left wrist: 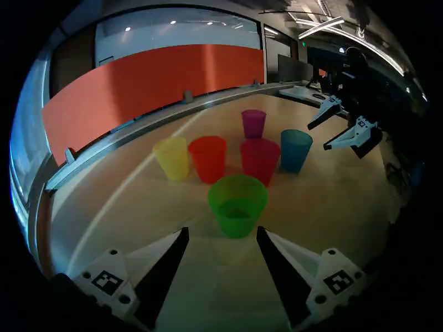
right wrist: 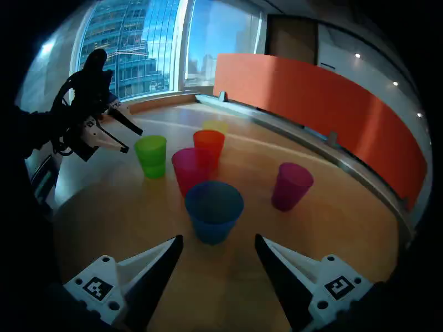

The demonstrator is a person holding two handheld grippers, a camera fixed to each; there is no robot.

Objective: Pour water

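Wooden tabletop (left wrist: 343, 205), pale and glossy, carries six translucent plastic cups, all upright and with their mouths up. In the left gripper view the left gripper (left wrist: 222, 231) has its two fingers spread wide with nothing between them. The green cup (left wrist: 237, 205) stands just beyond the tips, in line with the gap, and neither finger presses on it. Farther off is a row of three cups close together: the yellow cup (left wrist: 172, 157) on the left, the orange cup (left wrist: 208, 157) in the middle and the red cup (left wrist: 259, 160) on the right. The blue cup (left wrist: 295, 149) stands just right of the red one, and the purple cup (left wrist: 253, 123) stands alone, farthest from this camera.

In the same view the right gripper (left wrist: 317, 138) hangs above the table at the far right, past the blue cup, with its fingers parted and nothing held. In the right gripper view its own fingers are wide apart too, and the blue cup sits just ahead of them, apart from both. A long orange panel (left wrist: 155, 83) runs along the far edge of the table, and tall windows (right wrist: 133, 50) show city buildings. Whether any cup holds water I cannot tell.
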